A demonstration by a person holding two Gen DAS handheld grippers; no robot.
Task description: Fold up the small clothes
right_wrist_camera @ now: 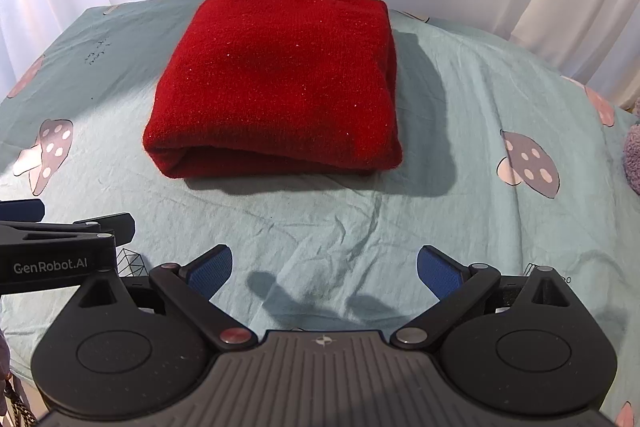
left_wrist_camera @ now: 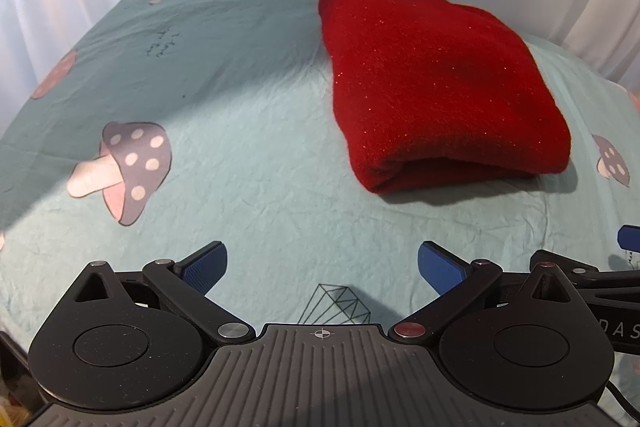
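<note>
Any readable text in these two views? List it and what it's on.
"GenRobot.AI": white print on the left gripper body, seen in the right wrist view.
"DAS": cut-off letters on the right gripper body at the left wrist view's edge; the rest is out of frame.
Dark handwriting-style print on the sheet: too small and blurred to read.
Red garment: no text visible.

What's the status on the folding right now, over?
Left gripper and right gripper: jaws open, empty, short of the garment. Red sweater folded into a compact bundle on the mushroom-print sheet. Nothing between grippers and sweater.
</note>
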